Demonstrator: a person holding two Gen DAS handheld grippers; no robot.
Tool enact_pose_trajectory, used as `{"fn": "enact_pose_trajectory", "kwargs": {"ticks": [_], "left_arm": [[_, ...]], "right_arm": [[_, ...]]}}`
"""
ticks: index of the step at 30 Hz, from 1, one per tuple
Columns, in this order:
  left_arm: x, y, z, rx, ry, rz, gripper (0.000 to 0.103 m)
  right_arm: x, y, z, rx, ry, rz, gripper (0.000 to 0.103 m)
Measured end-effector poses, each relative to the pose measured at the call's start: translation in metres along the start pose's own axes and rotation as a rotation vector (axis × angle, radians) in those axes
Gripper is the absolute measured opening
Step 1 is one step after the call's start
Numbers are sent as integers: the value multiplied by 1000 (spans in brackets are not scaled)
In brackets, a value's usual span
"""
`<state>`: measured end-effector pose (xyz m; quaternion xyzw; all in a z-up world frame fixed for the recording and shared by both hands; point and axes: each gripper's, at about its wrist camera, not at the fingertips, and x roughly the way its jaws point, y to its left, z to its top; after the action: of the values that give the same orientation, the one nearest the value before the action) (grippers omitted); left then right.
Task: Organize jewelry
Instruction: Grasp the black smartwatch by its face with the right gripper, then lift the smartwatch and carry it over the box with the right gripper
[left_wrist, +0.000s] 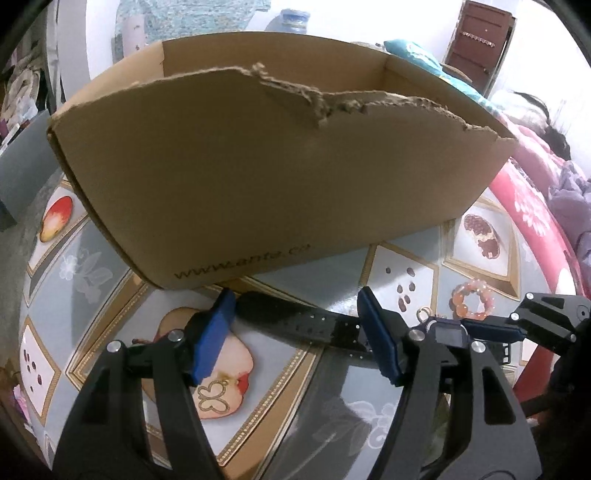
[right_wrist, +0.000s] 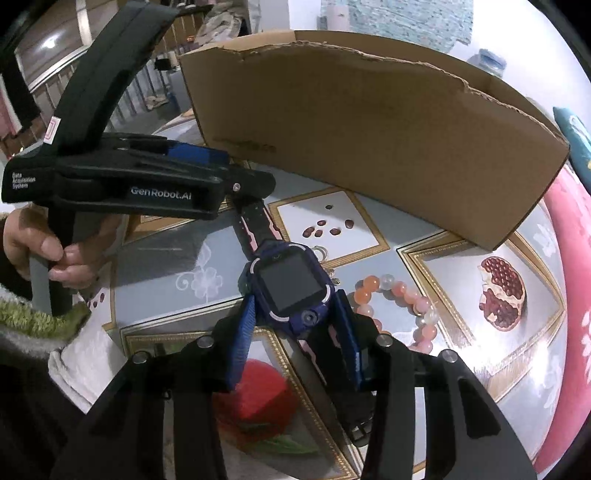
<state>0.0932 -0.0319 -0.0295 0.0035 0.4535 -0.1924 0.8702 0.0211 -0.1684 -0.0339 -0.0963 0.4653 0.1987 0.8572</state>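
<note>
Right gripper (right_wrist: 297, 325) pinches the watch (right_wrist: 290, 288) case; left gripper (left_wrist: 295, 325), spread, straddles its strap (left_wrist: 295, 323).

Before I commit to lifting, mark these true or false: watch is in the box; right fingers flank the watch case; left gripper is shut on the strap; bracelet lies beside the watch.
1. The smartwatch is in the cardboard box. False: it lies on the table in front of the box.
2. The right gripper has its fingers either side of the watch case. True.
3. The left gripper is shut on the strap. False: its fingers stand wide apart, the strap between them.
4. The bead bracelet lies beside the watch. True.
</note>
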Motion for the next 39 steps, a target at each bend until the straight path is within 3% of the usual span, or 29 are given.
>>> {"fn": "enact_pose_trajectory", "kwargs": {"ticks": [4,8,10,19,22,30,32,39], "left_arm": [[-1,5,0,-33,15,-45,65],[-3,10,0,-90,44,-160,64],[-3,5,-1,-85,50,-171,60],[-16,-13,-6,-17,51,-137,28],[-20,-22,-9,18,43,-109,22],[-28,-41,-25,139,-6,35,20],[-27,-47,-32,182,-15,84,20],[-27,-46,-38,196,-20,117,20]], "right_arm": [[-2,-4,-1,-6,-5,13,42],[-2,-7,-1,-12,-10,21,42],[-3,-8,-1,-13,-12,24,42],[-3,-8,-2,-40,-19,22,42],[-2,-5,-2,-41,-25,19,42],[-20,-8,-9,47,-57,5,43],[-36,-16,-14,104,-82,-4,43],[-68,-58,-47,372,-82,-25,43]]}}
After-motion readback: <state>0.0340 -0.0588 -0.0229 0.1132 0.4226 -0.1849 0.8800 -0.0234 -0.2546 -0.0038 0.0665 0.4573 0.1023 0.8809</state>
